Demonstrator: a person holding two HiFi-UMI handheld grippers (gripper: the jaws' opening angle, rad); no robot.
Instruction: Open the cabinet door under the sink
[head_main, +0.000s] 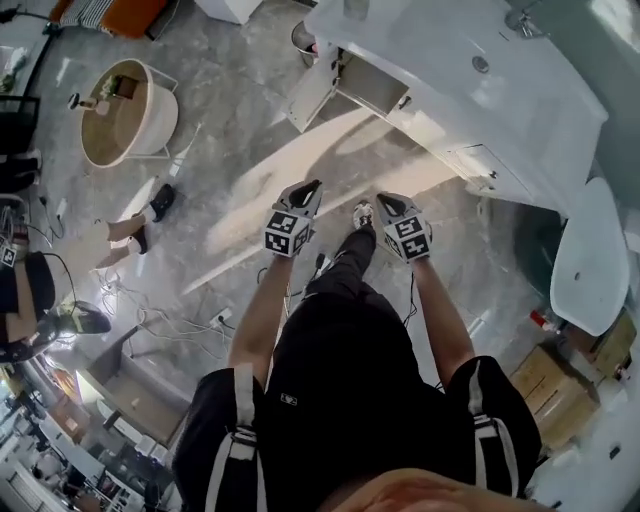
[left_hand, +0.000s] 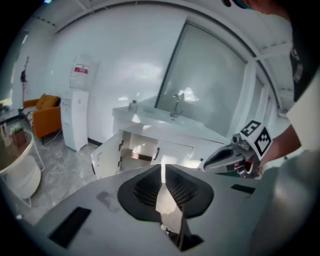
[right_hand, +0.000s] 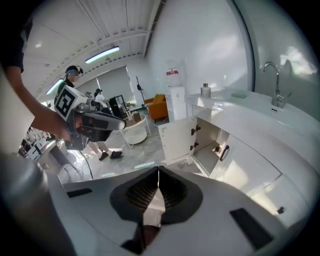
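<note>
The white sink cabinet (head_main: 455, 75) stands ahead, with a faucet (head_main: 524, 21) on its top. Its left door (head_main: 311, 95) is swung wide open and shows the inside; the same open door (left_hand: 105, 159) (right_hand: 176, 136) appears in both gripper views. The neighbouring door (right_hand: 250, 167) is closed and carries a black handle (right_hand: 223, 152). Both grippers hang in the air above the floor, well short of the cabinet. My left gripper (head_main: 311, 187) (left_hand: 163, 168) is shut with nothing in it. My right gripper (head_main: 386, 199) (right_hand: 158, 173) is also shut and empty.
A round white tub chair (head_main: 127, 110) sits far left, a water dispenser (left_hand: 77, 107) and an orange sofa (left_hand: 42, 116) beyond. Cables (head_main: 150, 320) trail over the marble floor. Cardboard boxes (head_main: 552, 392) lie at right. Another person's feet (head_main: 135, 228) stand at left.
</note>
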